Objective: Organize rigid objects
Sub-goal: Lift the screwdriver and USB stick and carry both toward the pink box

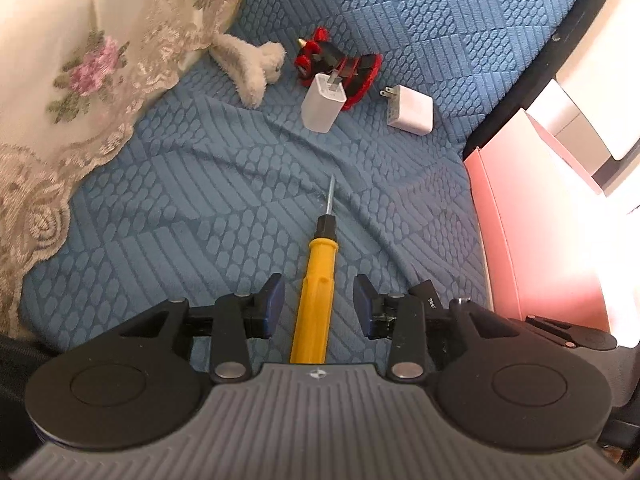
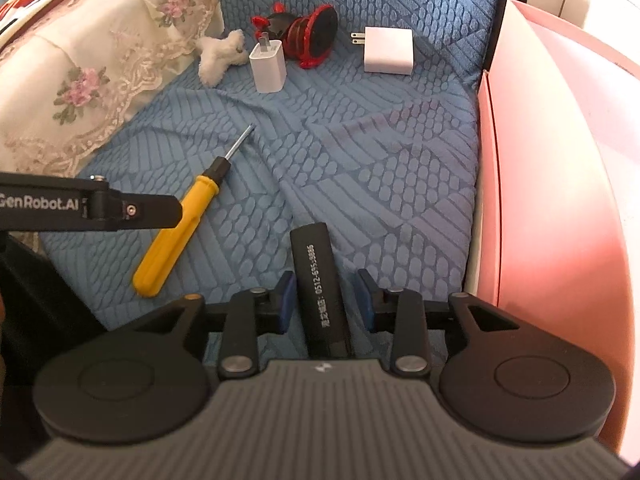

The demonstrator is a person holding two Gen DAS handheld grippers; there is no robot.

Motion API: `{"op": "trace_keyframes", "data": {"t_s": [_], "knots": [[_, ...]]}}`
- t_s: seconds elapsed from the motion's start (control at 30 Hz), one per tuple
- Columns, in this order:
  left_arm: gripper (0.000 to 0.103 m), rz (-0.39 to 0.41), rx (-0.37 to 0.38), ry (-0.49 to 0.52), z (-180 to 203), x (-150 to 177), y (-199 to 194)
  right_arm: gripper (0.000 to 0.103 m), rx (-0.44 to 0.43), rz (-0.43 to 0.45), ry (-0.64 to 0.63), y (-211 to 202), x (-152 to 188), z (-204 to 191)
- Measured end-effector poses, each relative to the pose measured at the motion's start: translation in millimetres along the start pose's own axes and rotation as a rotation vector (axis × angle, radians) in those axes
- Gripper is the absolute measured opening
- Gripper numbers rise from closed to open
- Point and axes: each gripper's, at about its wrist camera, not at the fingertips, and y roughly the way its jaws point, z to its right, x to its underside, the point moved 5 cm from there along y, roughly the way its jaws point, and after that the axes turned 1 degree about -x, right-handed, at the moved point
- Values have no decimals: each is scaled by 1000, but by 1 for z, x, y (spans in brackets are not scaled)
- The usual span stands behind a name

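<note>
On the bed cover (image 2: 360, 152) the screwdriver (image 2: 176, 232) lies left of the printed cylinder (image 2: 320, 280). Well behind them stand two chargers (image 2: 269, 67) (image 2: 388, 51), a toy (image 2: 304, 36) between them, a plush (image 2: 220, 56) to the left.

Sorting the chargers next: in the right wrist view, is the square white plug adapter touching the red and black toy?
No: the square white plug adapter lies apart on the blue textured cover, with bare fabric between it and the red and black toy.

The left gripper (image 1: 319, 304) stands open over the blue textured cover (image 1: 200, 200), pads clear of the yellow screwdriver (image 1: 314, 292) lying between them. Two white chargers (image 1: 324, 102) (image 1: 412, 110) lie near the cover's far edge beside a red toy (image 1: 340, 62).
</note>
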Motion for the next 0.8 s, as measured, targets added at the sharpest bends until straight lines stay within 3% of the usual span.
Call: {"op": "trace_keyframes", "data": {"t_s": [0.1,0.13,0.57,0.63,0.7,0.8], "knots": [[43,1,5,16,3,-1,3,34,-1,4,-19,1,-1,-2],[43,3,3,23,5,-1,5,27,-2,5,-28,1,-2,-2],[42,18,-82,143,20,-1,28,27,8,25,-5,-6,-3,4],[35,29,-99,149,20,0,30,27,6,28,-4,-8,-2,4],[22,31,-123,164,22,1,32,27,13,27,-16,-9,-1,4],[22,30,-127,173,23,3,32,27,25,14,-27,-9,1,2]]}}
